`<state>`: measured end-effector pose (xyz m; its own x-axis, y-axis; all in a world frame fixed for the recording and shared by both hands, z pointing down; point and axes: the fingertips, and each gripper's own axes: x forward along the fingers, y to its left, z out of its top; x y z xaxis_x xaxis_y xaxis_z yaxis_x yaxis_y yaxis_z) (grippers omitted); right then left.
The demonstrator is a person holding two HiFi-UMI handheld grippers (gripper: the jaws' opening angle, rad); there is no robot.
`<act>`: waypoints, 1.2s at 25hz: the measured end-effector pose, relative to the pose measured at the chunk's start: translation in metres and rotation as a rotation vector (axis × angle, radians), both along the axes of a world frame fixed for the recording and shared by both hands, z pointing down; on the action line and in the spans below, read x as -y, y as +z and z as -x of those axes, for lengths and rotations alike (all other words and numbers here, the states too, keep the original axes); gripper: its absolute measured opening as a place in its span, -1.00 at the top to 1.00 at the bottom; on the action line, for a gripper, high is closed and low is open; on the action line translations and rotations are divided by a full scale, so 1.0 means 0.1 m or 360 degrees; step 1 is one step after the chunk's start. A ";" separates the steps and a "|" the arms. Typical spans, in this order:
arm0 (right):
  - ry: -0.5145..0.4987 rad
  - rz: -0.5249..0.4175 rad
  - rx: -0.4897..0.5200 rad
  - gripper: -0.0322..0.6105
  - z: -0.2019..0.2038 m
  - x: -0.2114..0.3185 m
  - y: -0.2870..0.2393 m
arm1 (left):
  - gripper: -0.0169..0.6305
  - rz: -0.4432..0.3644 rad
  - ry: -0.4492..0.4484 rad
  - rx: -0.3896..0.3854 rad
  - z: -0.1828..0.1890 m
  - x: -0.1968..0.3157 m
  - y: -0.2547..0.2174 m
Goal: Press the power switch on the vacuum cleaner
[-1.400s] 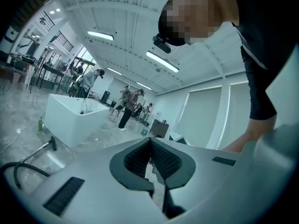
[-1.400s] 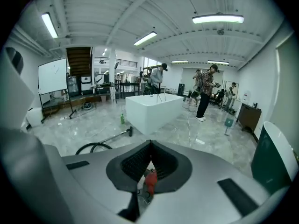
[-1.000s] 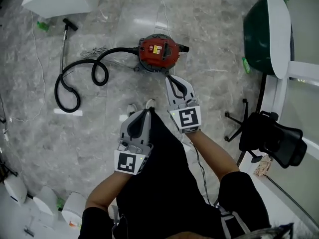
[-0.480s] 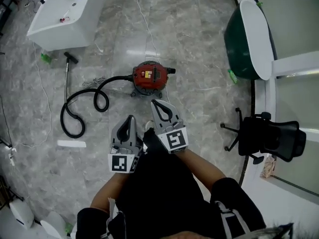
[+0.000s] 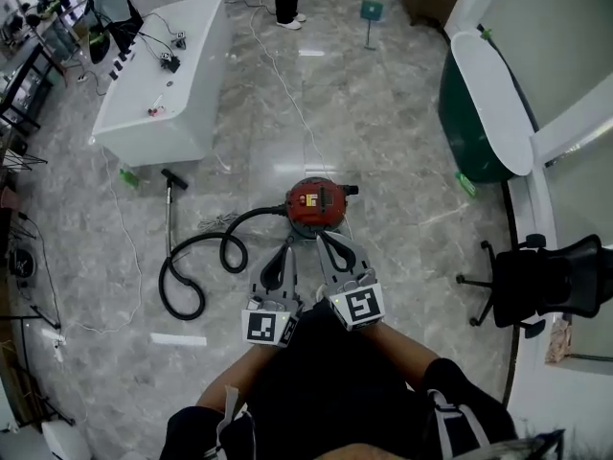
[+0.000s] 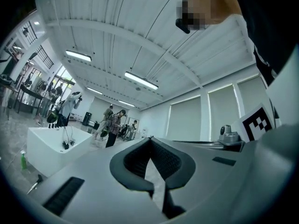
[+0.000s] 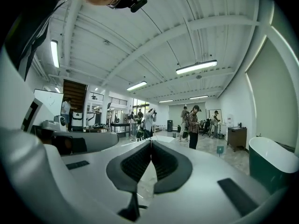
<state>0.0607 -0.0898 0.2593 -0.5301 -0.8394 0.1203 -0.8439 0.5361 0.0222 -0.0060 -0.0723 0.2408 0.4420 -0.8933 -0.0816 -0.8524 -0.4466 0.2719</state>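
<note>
Your left gripper (image 5: 285,249) and right gripper (image 5: 324,241) are side by side in front of you, each with its jaws pressed together on nothing. The red vacuum cleaner (image 5: 315,202) stands on the grey marble floor (image 5: 402,161), just past the jaw tips in the head view. Its black hose (image 5: 196,262) curls away to your left, toward the white worktop (image 5: 172,84).

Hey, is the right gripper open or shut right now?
Shut: the right gripper has its jaw tips touching, with nothing held between them.
</note>
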 end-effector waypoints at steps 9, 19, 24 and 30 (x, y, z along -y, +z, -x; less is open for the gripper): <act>0.0099 -0.0112 0.0052 0.84 -0.14 -0.09 -0.18 | 0.89 -0.0103 0.0045 0.0015 -0.11 -0.01 -0.22; 0.0107 -0.0138 0.0021 0.84 -0.22 -0.11 -0.19 | 0.89 -0.0200 0.0123 0.0069 -0.31 -0.07 -0.09; 0.0123 -0.0152 0.0021 0.84 -0.30 -0.06 -0.23 | 0.89 -0.0174 0.0112 0.0070 -0.36 0.01 -0.14; 0.0138 -0.0158 0.0009 0.84 -0.26 -0.16 -0.21 | 0.89 -0.0224 0.0162 0.0076 -0.35 -0.09 -0.14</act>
